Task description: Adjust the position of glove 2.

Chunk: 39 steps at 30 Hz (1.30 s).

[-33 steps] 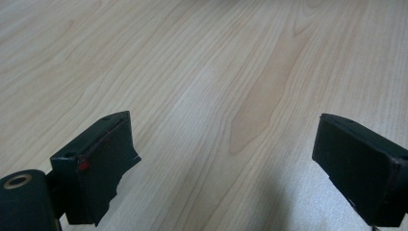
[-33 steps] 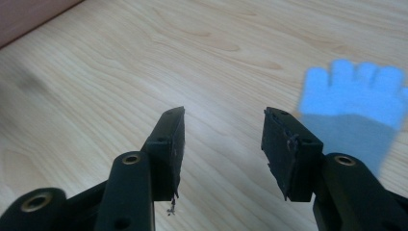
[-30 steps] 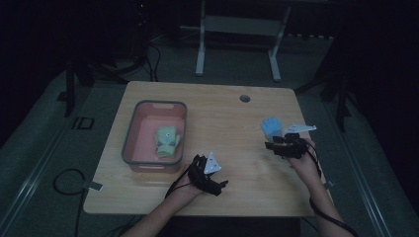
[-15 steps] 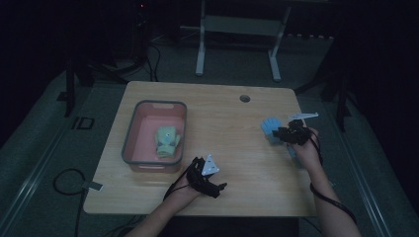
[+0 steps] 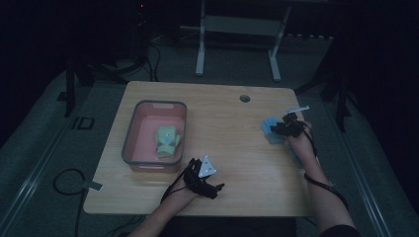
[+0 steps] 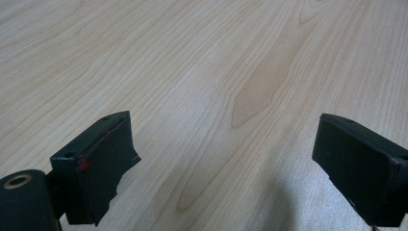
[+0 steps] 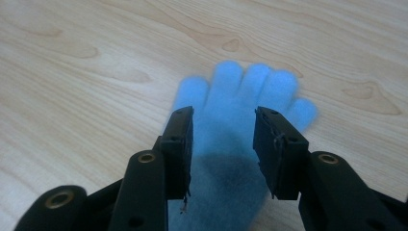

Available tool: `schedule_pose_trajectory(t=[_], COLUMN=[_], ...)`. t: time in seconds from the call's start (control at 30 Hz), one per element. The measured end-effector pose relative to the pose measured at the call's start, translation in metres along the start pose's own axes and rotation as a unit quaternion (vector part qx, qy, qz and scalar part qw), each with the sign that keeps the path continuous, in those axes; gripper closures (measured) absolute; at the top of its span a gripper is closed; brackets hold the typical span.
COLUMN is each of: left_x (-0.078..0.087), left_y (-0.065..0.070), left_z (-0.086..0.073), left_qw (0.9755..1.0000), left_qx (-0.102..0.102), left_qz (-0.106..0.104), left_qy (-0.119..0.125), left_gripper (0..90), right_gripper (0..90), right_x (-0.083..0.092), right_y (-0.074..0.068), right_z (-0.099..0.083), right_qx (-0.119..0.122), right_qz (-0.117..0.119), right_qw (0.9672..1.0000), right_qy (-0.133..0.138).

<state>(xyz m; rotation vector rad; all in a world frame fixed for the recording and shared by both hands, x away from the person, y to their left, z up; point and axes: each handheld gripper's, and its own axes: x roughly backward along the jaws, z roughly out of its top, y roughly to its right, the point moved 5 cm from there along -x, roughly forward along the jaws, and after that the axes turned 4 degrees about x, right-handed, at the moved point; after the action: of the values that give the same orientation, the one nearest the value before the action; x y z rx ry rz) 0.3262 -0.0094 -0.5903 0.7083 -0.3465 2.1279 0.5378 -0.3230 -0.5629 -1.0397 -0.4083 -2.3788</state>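
A blue glove [image 5: 270,130] lies flat on the wooden table [image 5: 232,148] near its right edge, fingers spread away from me [image 7: 240,91]. My right gripper [image 5: 279,129] hovers low over the glove's palm [image 7: 222,130], with one jaw on either side of it. The jaws have just opened a little after narrowing, and the pads do not press on the glove. My left gripper [image 5: 214,189] rests near the front edge with its jaws wide apart [image 6: 221,159] over bare wood. A green glove [image 5: 167,141] lies inside the pink bin [image 5: 129,139].
The pink bin stands on the left half of the table. A round cable hole [image 5: 244,98] sits near the far edge. Cables trail on the floor at the left [image 5: 64,180]. A metal stand's legs [image 5: 200,54] rise behind the table.
My right gripper has moved away from me, from just behind the blue glove to over it. The left gripper, the glove and the bin stay where they were.
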Motion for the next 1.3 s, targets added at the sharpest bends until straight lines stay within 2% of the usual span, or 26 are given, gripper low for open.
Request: schedule_pose_trajectory(t=[0.07, 0.2, 0.23, 0.33, 0.4, 0.43, 0.53, 0.63, 0.83, 1.1, 1.13, 1.17, 1.3], left_x=[0.001, 0.002, 0.002, 0.002, 0.002, 0.002, 0.002, 0.002, 0.002, 0.001, 0.001, 0.001, 0.001], left_y=[-0.001, -0.001, -0.001, 0.000, 0.000, 0.001, 0.000, -0.001, 0.000, 0.000, 0.000, 0.000, 0.000], left_z=[-0.001, -0.002, -0.003, -0.003, -0.003, -0.003, -0.003, -0.003, -0.004, -0.003, -0.003, -0.003, -0.003], left_qw=[1.0000, 1.0000, 1.0000, 1.0000, 1.0000, 1.0000, 1.0000, 1.0000, 1.0000, 0.9999, 0.9999, 0.9999, 0.9999], left_qx=[0.000, -0.001, -0.003, -0.004, -0.004, -0.006, -0.005, -0.005, -0.007, -0.010, -0.010, -0.011, -0.012], left_qz=[0.000, 0.002, 0.003, 0.004, 0.004, 0.004, 0.004, 0.004, 0.005, 0.005, 0.005, 0.006, 0.006], left_qy=[0.001, 0.001, 0.003, 0.001, 0.001, 0.001, 0.001, 0.001, 0.000, -0.001, -0.001, -0.001, 0.000], left_gripper=[7.9, 7.9, 7.9, 7.9, 7.9, 7.9, 7.8, 7.9, 7.9, 7.9, 7.9, 7.9, 7.9], right_gripper=[57.7, 59.1, 68.2, 79.0, 79.0, 82.2, 84.9, 87.2, 87.4, 87.5, 87.5, 87.5, 87.5], right_x=[-0.009, -0.012, -0.013, -0.014, -0.014, -0.015, -0.012, -0.003, 0.019, 0.053, 0.053, 0.062, 0.080], right_y=[0.003, 0.001, -0.002, -0.006, -0.008, -0.010, -0.010, -0.013, -0.027, -0.069, -0.069, -0.080, -0.101], right_z=[-0.006, -0.007, -0.007, -0.004, -0.003, -0.001, 0.000, 0.004, 0.015, 0.028, 0.028, 0.029, 0.029], right_qx=[0.002, 0.017, 0.035, 0.030, 0.031, 0.020, 0.001, -0.014, -0.025, -0.006, -0.006, -0.007, -0.016], right_qz=[-0.009, -0.020, -0.024, -0.019, -0.023, -0.029, -0.022, -0.018, -0.010, 0.016, 0.016, 0.022, 0.039], right_qw=[0.9998, 0.9994, 0.9987, 0.9984, 0.9980, 0.9977, 0.9980, 0.9986, 0.9995, 0.9995, 0.9995, 0.9991, 0.9972], right_qy=[-0.020, -0.021, -0.029, -0.044, -0.050, -0.058, -0.058, -0.048, -0.016, 0.026, 0.026, 0.035, 0.063])
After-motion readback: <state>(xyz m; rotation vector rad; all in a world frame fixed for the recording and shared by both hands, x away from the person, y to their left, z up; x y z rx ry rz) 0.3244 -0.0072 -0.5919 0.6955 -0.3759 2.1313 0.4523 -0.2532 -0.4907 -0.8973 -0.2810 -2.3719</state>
